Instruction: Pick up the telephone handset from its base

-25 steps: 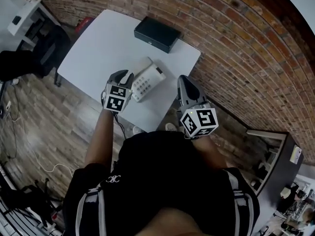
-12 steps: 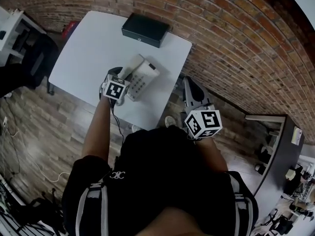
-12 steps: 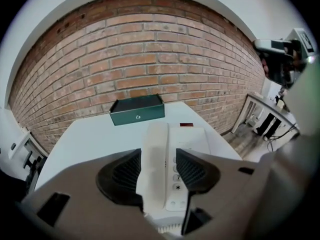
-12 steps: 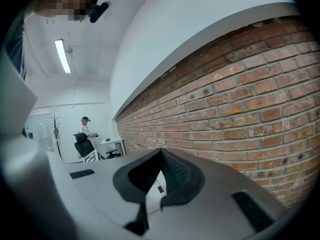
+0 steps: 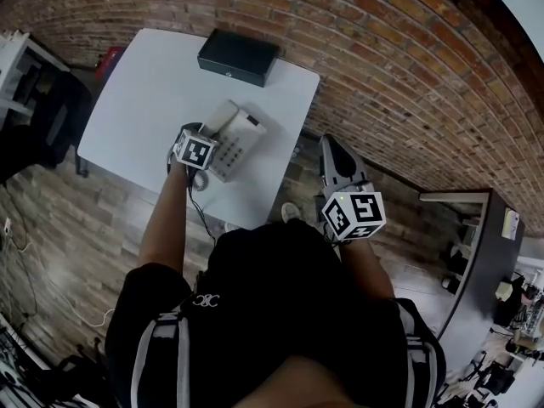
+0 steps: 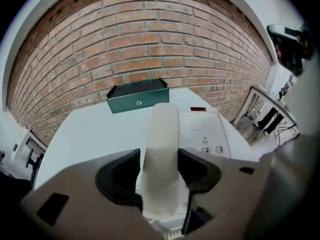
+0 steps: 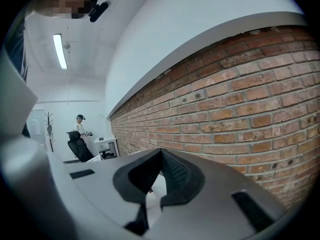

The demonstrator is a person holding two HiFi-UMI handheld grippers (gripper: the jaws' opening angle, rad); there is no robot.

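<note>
The left gripper (image 6: 159, 155) is straddling the handset (image 6: 162, 126), which is lying on the left side of the base (image 6: 212, 134) — its jaws have just been opening and are pinching nothing. Off to the right of the base, the right gripper (image 7: 161, 153) is hanging clenched and empty.

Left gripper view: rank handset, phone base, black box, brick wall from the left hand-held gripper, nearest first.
1. Handset: straddled by the left hand-held gripper, whose jaws have just been opening.
2. Phone base: beneath it, right side.
3. Black box: far edge of table.
4. Brick wall: behind everything.
</note>
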